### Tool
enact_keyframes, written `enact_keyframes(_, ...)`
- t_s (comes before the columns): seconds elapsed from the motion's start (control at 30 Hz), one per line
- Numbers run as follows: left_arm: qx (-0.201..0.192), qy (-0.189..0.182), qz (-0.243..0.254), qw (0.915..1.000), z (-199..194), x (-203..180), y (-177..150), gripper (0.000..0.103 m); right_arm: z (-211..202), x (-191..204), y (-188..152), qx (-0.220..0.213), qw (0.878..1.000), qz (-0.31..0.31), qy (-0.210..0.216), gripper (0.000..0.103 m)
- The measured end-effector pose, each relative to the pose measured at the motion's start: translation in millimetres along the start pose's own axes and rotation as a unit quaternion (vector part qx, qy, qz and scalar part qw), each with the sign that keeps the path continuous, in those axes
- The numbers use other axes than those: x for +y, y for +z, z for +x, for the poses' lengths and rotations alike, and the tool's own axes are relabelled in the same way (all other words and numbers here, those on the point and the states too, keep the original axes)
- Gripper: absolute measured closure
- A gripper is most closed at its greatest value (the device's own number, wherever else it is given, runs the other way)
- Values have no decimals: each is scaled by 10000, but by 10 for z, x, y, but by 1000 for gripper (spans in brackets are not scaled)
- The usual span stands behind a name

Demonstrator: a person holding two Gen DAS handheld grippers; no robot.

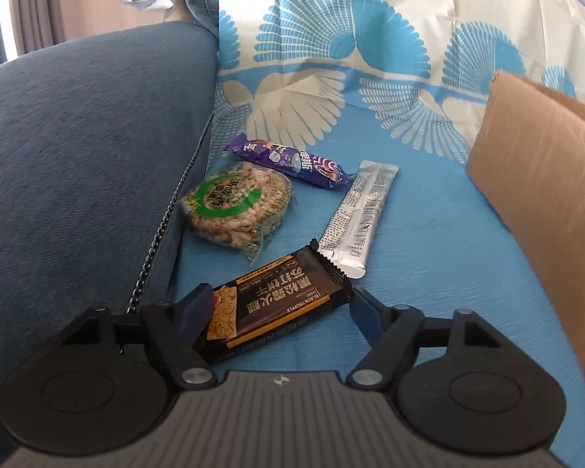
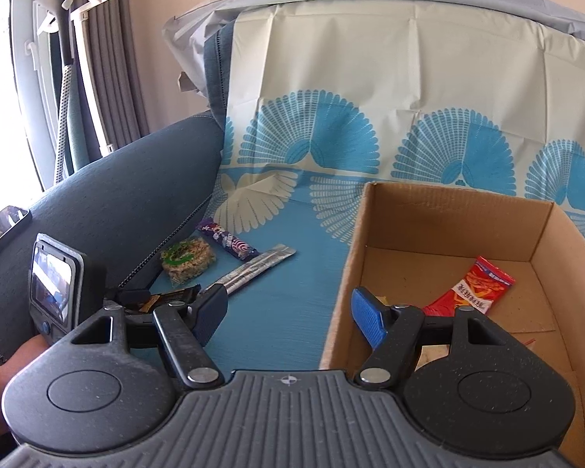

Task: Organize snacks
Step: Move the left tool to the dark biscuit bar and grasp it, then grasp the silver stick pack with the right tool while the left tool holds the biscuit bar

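Note:
My left gripper (image 1: 279,304) is open, its fingers on either side of a black cracker pack (image 1: 277,306) lying on the blue cloth. Beyond it lie a silver stick sachet (image 1: 357,216), a round rice cake in clear wrap (image 1: 236,204) and a purple biscuit pack (image 1: 286,162). My right gripper (image 2: 290,312) is open and empty, straddling the near left wall of a cardboard box (image 2: 347,273). A red snack pack (image 2: 472,288) lies inside the box. The rice cake (image 2: 187,259), purple pack (image 2: 228,241) and sachet (image 2: 253,269) also show in the right wrist view.
A dark blue sofa arm (image 1: 78,156) rises at the left, close to the snacks. The patterned blue and cream cloth (image 1: 409,234) covers the seat and backrest. The box's side wall (image 1: 546,179) stands at the right. A phone (image 2: 0,230) lies on the sofa arm.

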State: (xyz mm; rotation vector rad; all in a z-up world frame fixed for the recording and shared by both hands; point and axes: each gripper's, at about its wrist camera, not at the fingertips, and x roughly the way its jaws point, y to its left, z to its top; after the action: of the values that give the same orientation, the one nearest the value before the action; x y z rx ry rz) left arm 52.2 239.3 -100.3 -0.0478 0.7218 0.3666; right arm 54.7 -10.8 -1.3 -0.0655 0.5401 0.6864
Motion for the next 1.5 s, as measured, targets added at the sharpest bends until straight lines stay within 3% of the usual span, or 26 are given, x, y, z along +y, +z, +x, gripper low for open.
enact_keyframes(0.2, -84, 166, 497, 9986, 94, -151, -63, 5, -24, 154, -72, -26, 9997, -245, 34, 31)
enact_keyframes(0.47, -189, 65, 480, 9986, 175, -138, -79, 0, -177, 260, -137, -102, 9999, -71, 19, 31)
enact_keyframes(0.57, -103, 80, 456, 9989, 137, -144, -73, 5, -350, 271, -174, -174, 9998, -43, -8, 31)
enact_keyframes(0.73, -1, 94, 203, 9997, -45, -64, -44, 36, -609, 268, -254, -217, 9997, 25, -130, 31)
enact_keyframes(0.83, 164, -104, 84, 9998, -178, -37, -32, 47, -692, 264, -276, -244, 9994, 169, -171, 31)
enact_keyframes(0.97, 446, -97, 101, 9989, -327, -43, -47, 39, -803, 234, -285, -246, 9977, 620, -151, 31)
enact_keyframes(1.03, 272, 0, 122, 9996, -492, -53, -68, 34, -912, 259, -256, -352, 9965, 739, -150, 31)
enact_keyframes(1.17, -92, -199, 139, 9997, -843, -94, -103, 30, -1124, 282, -213, -537, 9947, 844, -225, 30)
enact_keyframes(1.3, -431, -129, 279, 9986, -1091, -190, -137, 26, -1190, 210, -258, -505, 9900, 1310, -163, 29)
enact_keyframes(1.5, -485, -92, 401, 9980, -1161, -234, -100, 26, -1088, 227, -310, -533, 9878, 1460, -22, 29)
